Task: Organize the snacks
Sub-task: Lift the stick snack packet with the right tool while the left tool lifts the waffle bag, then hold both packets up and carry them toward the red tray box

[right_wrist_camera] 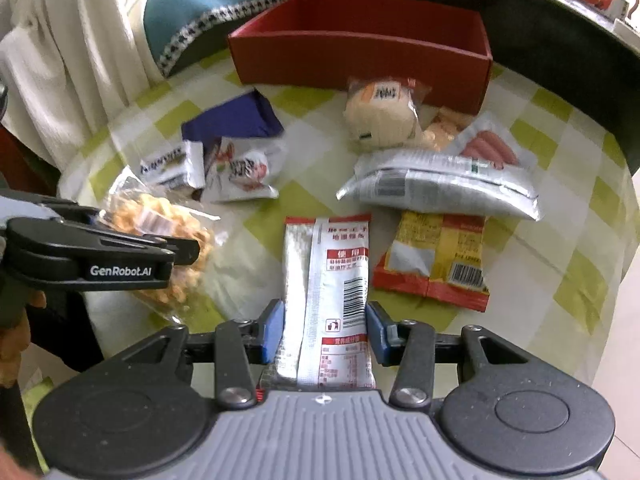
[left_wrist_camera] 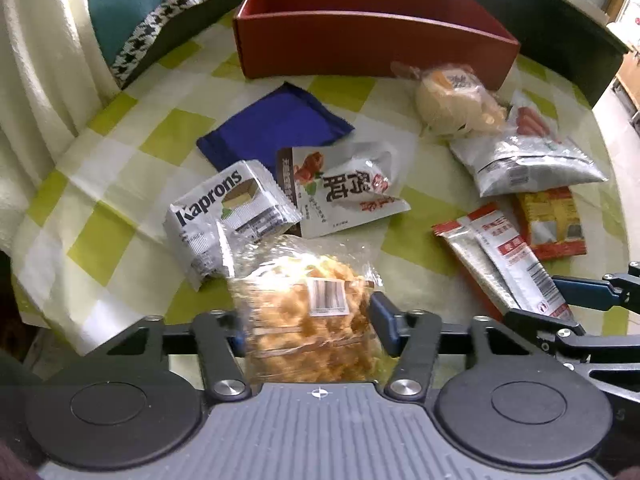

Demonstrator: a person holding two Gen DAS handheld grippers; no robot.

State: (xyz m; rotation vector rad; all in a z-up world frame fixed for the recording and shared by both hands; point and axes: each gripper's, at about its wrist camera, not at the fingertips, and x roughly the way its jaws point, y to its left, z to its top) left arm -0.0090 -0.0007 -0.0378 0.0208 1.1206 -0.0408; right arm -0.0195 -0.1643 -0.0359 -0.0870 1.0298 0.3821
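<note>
My left gripper [left_wrist_camera: 310,322] is shut on a clear bag of golden fried snacks [left_wrist_camera: 308,312] at the table's near edge; it also shows in the right wrist view [right_wrist_camera: 160,236]. My right gripper [right_wrist_camera: 325,330] is shut on a silver and red snack packet [right_wrist_camera: 326,288] that lies flat; that packet also shows in the left wrist view [left_wrist_camera: 508,264]. A red box [left_wrist_camera: 360,46] stands open at the back, also seen in the right wrist view [right_wrist_camera: 352,52].
On the green-checked tablecloth [left_wrist_camera: 108,184] lie a Kaprons pack [left_wrist_camera: 224,216], a white chicken-snack pouch [left_wrist_camera: 348,188], a blue pouch [left_wrist_camera: 276,128], a bread bun pack [left_wrist_camera: 452,96], a sausage pack [left_wrist_camera: 524,160] and a red-yellow packet [left_wrist_camera: 552,224]. A chair with cloth [left_wrist_camera: 132,20] stands at back left.
</note>
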